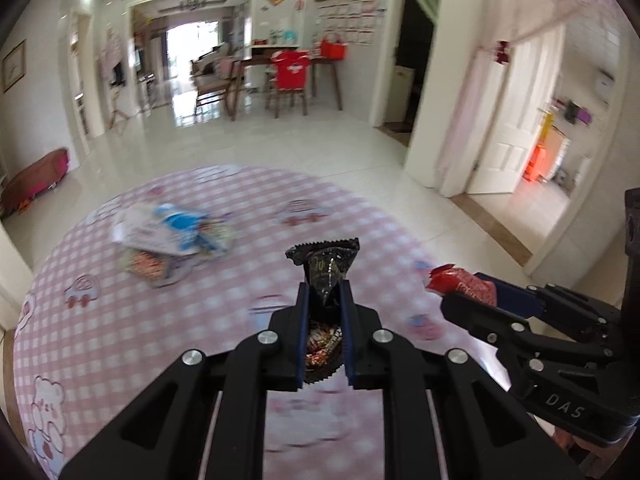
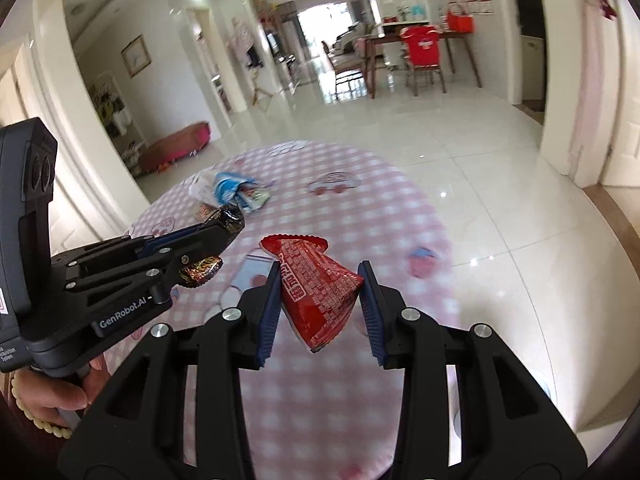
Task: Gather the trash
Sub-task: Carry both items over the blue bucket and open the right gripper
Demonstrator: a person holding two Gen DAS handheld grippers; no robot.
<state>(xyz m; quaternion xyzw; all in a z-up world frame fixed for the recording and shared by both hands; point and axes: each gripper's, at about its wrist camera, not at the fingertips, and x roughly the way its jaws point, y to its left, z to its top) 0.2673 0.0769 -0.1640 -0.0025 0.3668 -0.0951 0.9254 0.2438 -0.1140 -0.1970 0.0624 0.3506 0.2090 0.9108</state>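
Aloft, black wrapper [image 1: 326,270] in left gripper [image 1: 325,292], red wrapper [image 2: 318,292] in right gripper [image 2: 320,284].

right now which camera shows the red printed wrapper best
The right wrist view: the crinkled red printed plastic wrapper sits centred and sharp between the right hand-held gripper fingers. The left wrist view shows it only from the side, partly hidden.

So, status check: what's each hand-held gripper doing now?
Left hand-held gripper shut on black wrapper. Right holds red wrapper. More trash on table. Nothing blocking.
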